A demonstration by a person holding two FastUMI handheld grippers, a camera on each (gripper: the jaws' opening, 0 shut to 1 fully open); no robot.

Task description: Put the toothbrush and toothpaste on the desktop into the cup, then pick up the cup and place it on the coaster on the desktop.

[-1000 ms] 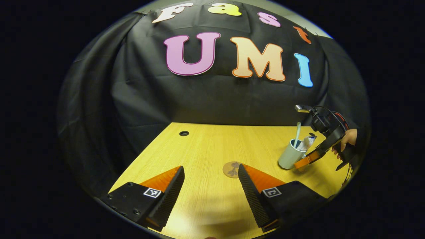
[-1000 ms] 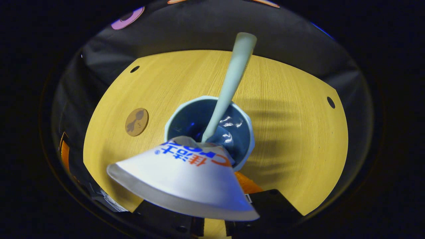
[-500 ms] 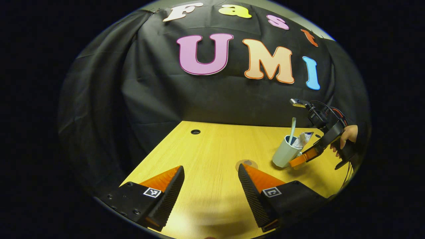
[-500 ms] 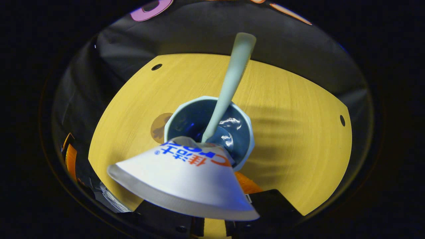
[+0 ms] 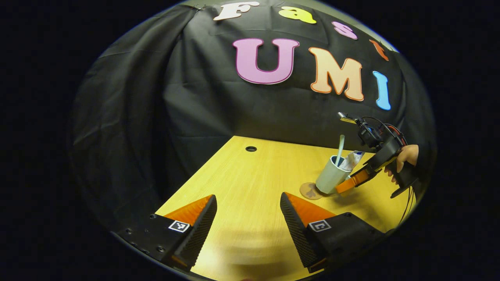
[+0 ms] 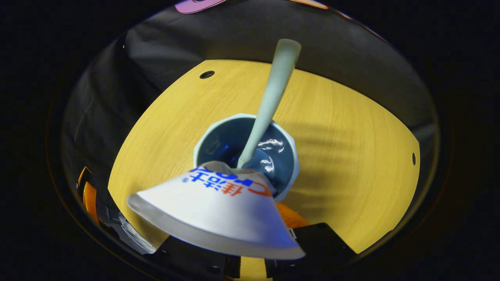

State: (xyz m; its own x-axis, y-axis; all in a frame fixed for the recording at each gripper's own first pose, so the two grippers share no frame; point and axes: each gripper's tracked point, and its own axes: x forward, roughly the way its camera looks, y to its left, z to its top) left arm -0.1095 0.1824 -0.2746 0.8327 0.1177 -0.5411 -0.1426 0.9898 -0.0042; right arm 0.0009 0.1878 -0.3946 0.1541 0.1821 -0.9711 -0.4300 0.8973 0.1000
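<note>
Cup (image 5: 330,180): pale, tilted, held at its near wall by the right gripper (image 5: 353,180), whose orange fingers close on it; a hand (image 5: 404,158) holds that gripper. In the left gripper view the cup sits at the right edge of the coaster (image 5: 309,191), partly overlapping it; whether it touches the table (image 5: 250,183) cannot be told.
Toothbrush (image 6: 269,97): pale green, standing in the cup (image 6: 281,156), handle leaning on the far rim.
Toothpaste (image 6: 218,210): white tube, standing in the cup, crimped flat end uppermost and close to the camera.
Left gripper (image 5: 248,222): fingers spread wide, holding nothing, above the near table.
Table: yellow wood grain, with a round hole (image 5: 250,148) at the far edge.
</note>
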